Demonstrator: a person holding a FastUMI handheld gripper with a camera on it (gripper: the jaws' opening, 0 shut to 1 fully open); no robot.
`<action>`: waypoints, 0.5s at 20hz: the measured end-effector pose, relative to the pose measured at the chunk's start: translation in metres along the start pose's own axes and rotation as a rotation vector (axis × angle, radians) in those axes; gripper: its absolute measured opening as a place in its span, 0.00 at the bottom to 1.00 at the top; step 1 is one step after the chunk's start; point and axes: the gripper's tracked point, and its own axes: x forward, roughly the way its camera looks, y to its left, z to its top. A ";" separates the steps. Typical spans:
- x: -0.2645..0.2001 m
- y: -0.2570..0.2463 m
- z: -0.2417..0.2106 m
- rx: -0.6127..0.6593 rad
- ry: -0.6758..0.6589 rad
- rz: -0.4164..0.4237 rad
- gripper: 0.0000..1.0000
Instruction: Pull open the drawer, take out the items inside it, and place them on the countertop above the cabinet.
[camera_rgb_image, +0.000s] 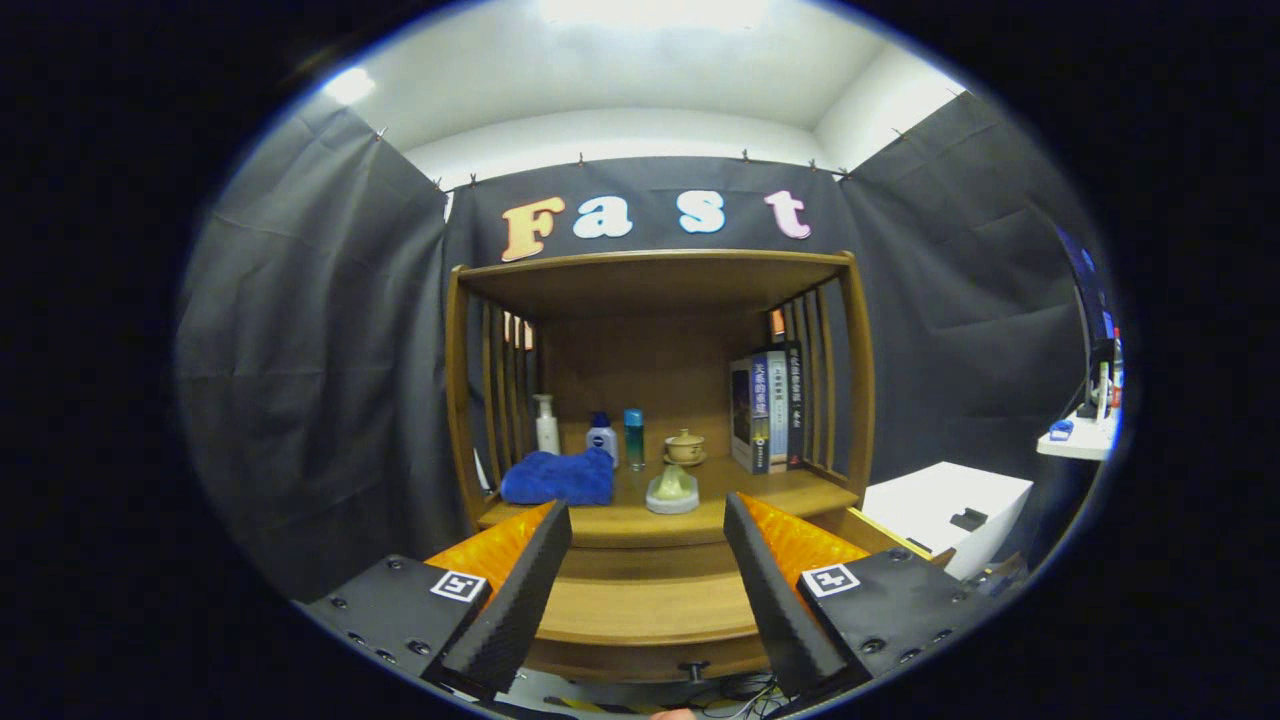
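The gripper (648, 560) hangs in front of the wooden cabinet (860, 380) with its two fingers spread wide and nothing between them, aimed level at the cabinet's front; that pose suits an approach, since the jaws must be apart to take hold of a small pull. Below and between the fingers the drawer (645, 610) shows as a plain honey-coloured wooden panel, and it appears to stand out a little from the cabinet face, though whether it is truly pulled out cannot be told, and its inside is hidden. A small dark knob (694, 668) sits at the middle of the drawer's lower edge, under the fingertips and apart from them, so the gripper would probably have to drop lower to reach it. The countertop (640, 520) above the drawer already carries household things: a blue towel (558, 478) near its left front corner, a pale round dish (672, 492) near the middle of the front edge, a pump bottle (546, 424), a small white bottle (602, 436) and a teal bottle (634, 436) along the back, a little lidded teacup (685, 447) behind the dish, and books (768, 408) standing against the right side slats. Bare wood remains at the right front corner, a likely landing spot for whatever the drawer holds. Right of the cabinet stands a white box (950, 505).
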 end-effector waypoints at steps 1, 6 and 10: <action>-0.002 -0.003 -0.008 0.001 -0.012 -0.009 0.99; -0.008 -0.014 -0.055 0.003 0.022 0.002 0.99; -0.006 -0.026 -0.094 0.012 0.038 -0.018 0.98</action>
